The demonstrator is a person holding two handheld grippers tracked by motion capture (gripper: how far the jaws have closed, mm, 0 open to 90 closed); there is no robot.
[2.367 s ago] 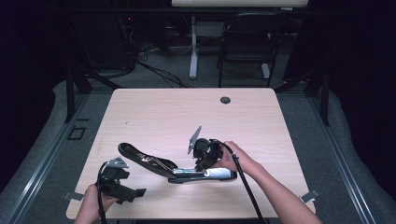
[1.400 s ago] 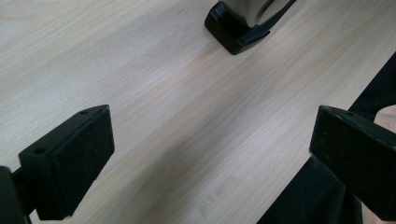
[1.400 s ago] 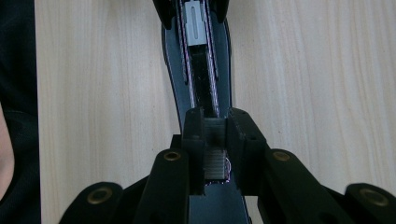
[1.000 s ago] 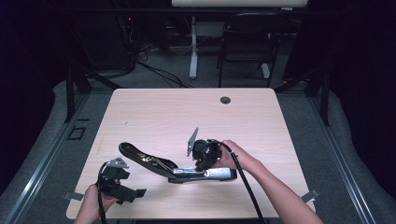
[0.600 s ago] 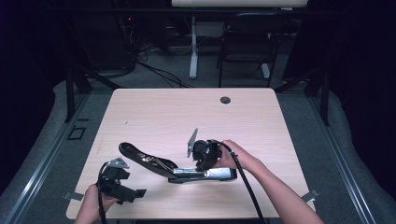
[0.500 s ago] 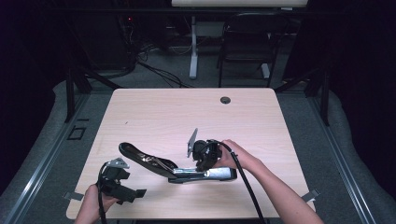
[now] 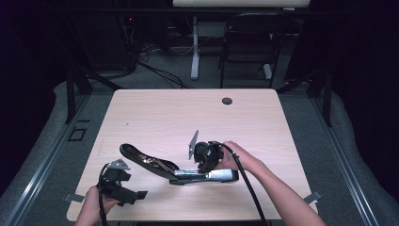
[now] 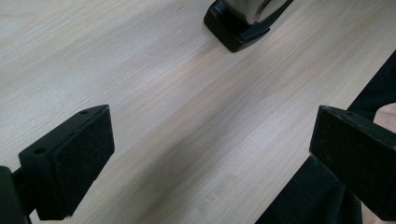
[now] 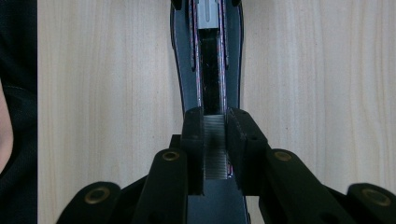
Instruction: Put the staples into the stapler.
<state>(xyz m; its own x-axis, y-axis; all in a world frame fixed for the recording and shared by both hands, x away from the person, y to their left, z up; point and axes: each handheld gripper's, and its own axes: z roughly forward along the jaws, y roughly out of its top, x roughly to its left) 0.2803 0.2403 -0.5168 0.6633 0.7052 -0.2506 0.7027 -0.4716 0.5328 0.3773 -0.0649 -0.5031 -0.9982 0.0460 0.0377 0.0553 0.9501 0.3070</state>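
High view: opened stapler [image 7: 174,168] lies near the front middle of the bench [image 7: 155,113], lid swung back to the left. Right tongs [image 7: 204,162] sit over its base. Right gripper view adds the detail: a strip of staples [image 9: 215,147] in the stapler's channel, right tongs closed on the strip from both sides. Left tongs [image 7: 123,188] rest at the front left; left gripper view shows them wide open [image 8: 205,154] over bare wood, stapler end cut off at the top edge.
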